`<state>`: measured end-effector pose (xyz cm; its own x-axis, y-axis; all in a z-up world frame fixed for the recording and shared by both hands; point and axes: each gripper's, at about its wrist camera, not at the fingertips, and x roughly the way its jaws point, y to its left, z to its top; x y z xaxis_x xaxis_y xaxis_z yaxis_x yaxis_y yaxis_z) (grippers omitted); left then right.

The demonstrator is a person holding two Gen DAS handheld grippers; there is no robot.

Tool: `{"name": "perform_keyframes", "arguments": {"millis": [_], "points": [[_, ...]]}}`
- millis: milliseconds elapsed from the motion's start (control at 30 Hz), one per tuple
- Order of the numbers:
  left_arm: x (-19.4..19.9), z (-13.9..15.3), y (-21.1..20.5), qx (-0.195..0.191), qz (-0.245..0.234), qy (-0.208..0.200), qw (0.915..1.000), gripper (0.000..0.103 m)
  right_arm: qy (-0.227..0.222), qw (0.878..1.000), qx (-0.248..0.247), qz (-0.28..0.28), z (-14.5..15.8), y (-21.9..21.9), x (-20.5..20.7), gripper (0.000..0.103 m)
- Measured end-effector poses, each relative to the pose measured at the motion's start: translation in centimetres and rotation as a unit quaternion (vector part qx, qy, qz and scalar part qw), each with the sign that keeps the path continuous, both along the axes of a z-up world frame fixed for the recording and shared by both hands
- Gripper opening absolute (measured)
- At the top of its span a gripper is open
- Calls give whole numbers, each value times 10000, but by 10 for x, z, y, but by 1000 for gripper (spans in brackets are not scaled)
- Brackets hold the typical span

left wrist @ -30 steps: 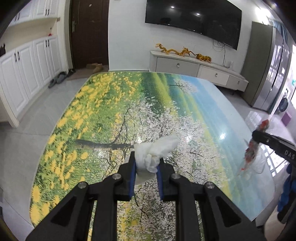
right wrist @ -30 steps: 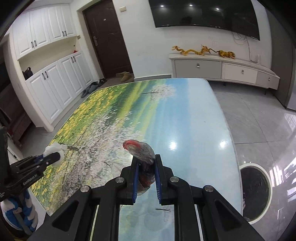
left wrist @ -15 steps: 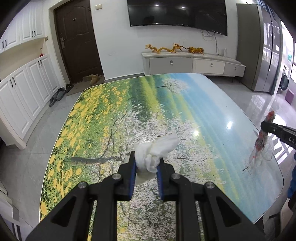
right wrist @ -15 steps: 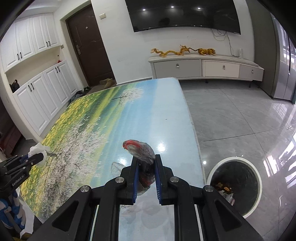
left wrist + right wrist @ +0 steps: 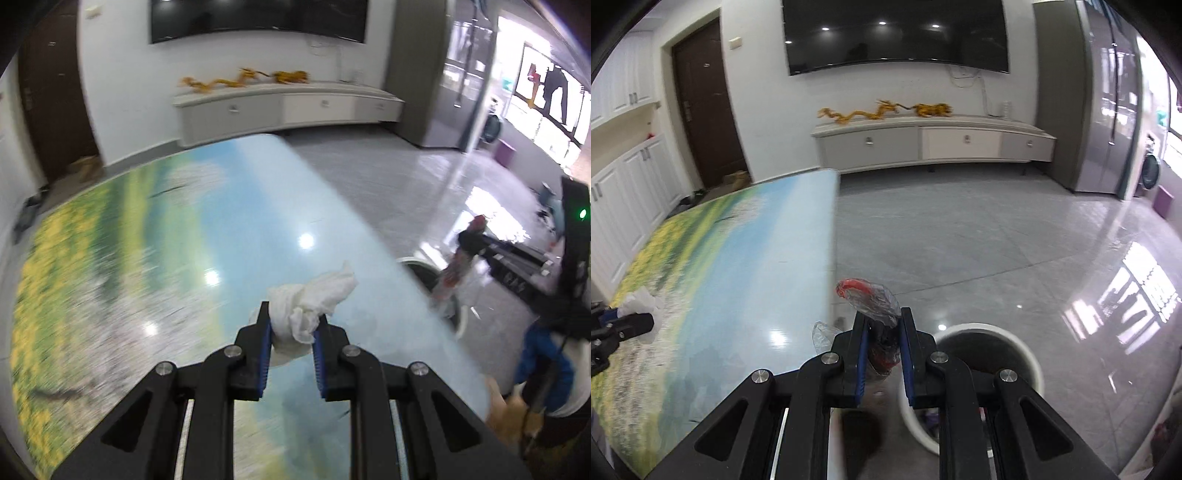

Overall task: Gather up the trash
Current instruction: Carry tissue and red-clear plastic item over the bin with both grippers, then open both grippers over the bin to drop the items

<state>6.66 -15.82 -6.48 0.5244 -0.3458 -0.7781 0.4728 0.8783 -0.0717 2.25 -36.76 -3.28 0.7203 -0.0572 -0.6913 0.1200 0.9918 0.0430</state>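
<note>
My left gripper is shut on a crumpled white tissue and holds it above the right part of the table. My right gripper is shut on a clear plastic wrapper with red print, past the table's right edge and beside the white round trash bin on the floor. In the left wrist view the right gripper holds the wrapper over the bin. The left gripper with the tissue shows at the left of the right wrist view.
The table has a printed landscape top of yellow flowers, white blossoms and blue sky. Grey glossy floor lies to its right. A TV cabinet stands by the far wall, a dark door and white cupboards at the left.
Both grippers have swung to the right with their loads. The right gripper has passed the table's edge to the bin. The left gripper has moved toward the table's right side.
</note>
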Motion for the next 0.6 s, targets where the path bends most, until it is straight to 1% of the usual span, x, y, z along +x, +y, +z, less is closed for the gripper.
{"name": "perform_keyframes", "arguments": {"millis": [67,133,167,233,267,300,433,467,500,533,567,600], "points": [[9,0,-30,-109,-256,98,9996,18,105,9995,10,-288,-8,-25,-1,15],[20,-2,-69,-203,-547,193,9981,19,230,9983,112,-521,-17,-46,0,15],[24,-3,-80,-254,-636,270,9973,19,305,9974,118,-635,-23,-57,1,15],[35,-11,-113,-447,-866,537,9938,19,464,9960,41,-768,-33,-71,5,15],[38,-15,-122,-476,-909,623,9928,19,553,9952,-3,-811,-40,-77,7,15],[44,-23,-138,-524,-992,816,9903,19,644,9942,-50,-857,-47,-83,10,15],[59,-52,-178,-690,-1150,1418,9808,19,1007,9895,-94,-1030,-78,-103,17,16],[61,-57,-184,-715,-1167,1511,9790,19,1085,9883,-90,-1066,-84,-108,18,16],[64,-63,-191,-759,-1207,1654,9759,20,1186,9866,-85,-1115,-92,-113,19,21],[68,-71,-199,-817,-1248,1839,9716,24,1257,9851,-87,-1167,-98,-115,19,29],[70,-77,-204,-845,-1248,1954,9691,28,1300,9840,-77,-1212,-104,-118,18,35],[73,-82,-208,-872,-1234,2051,9670,43,1315,9835,-63,-1238,-107,-120,16,49]]}}
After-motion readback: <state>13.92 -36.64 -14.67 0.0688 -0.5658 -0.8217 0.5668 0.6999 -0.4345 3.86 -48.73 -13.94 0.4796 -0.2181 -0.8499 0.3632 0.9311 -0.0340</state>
